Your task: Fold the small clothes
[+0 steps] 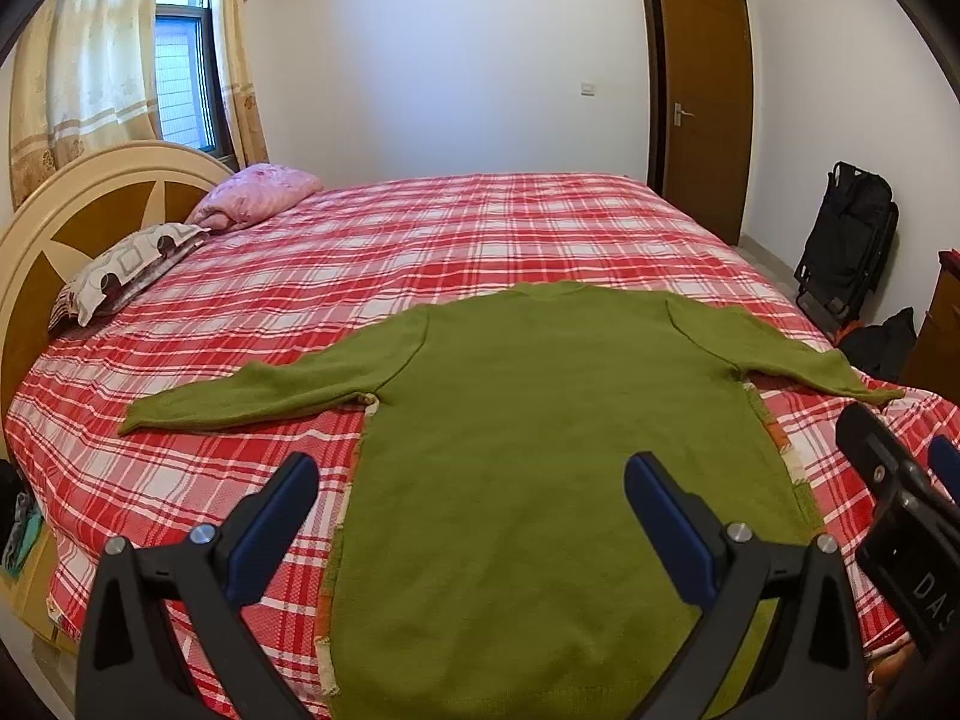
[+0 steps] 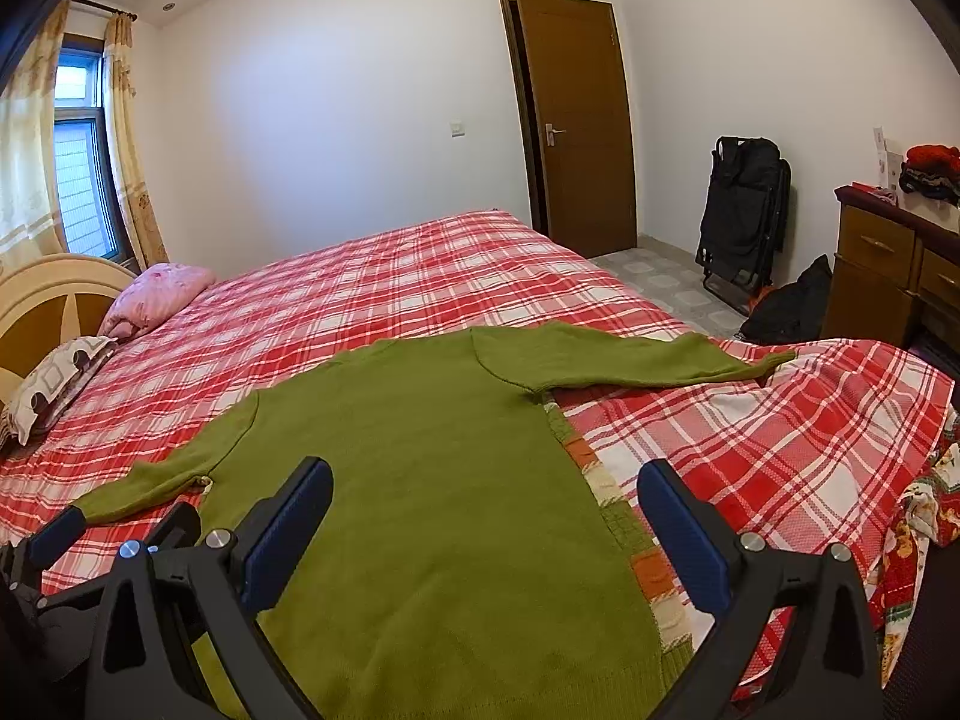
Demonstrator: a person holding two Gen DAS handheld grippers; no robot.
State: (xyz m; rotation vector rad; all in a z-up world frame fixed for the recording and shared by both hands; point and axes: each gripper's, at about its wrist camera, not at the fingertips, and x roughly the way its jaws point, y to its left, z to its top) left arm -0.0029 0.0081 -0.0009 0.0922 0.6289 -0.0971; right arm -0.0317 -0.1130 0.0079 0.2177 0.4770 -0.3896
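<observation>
Bedroom with white walls; red-and-white plaid bedspread (image 1: 480,228) over a wide bed.

Nearest, in the left wrist view: left hand-held gripper (image 1: 471,525), jaws spread wide, nothing between the blue pads, hovering over the hem end of a green knit sweater (image 1: 540,450). Just to its right, at the frame edge, part of the right hand-held gripper (image 2: 485,525); in its own view, likewise wide and empty above the sweater's lower right side.

Sweater spread flat on the near part of the bed, one plain green face up, which face unclear. Long axis running from the hem, closest to the cameras, to the neckline at the far end. Both sleeves stretched outward and slightly back toward the hem: one toward the headboard side, one toward the foot of the bed. Patterned cream-and-orange fabric edge (image 2: 606,480) peeking out along both sides.

Farther left: patterned pillow (image 1: 126,270), pink pillow (image 1: 258,192), round-topped headboard (image 1: 90,204), curtained window (image 1: 180,48).

Farther right: wooden dresser (image 2: 888,276), folded black chair (image 2: 744,216) against the wall, brown door (image 2: 582,120).
</observation>
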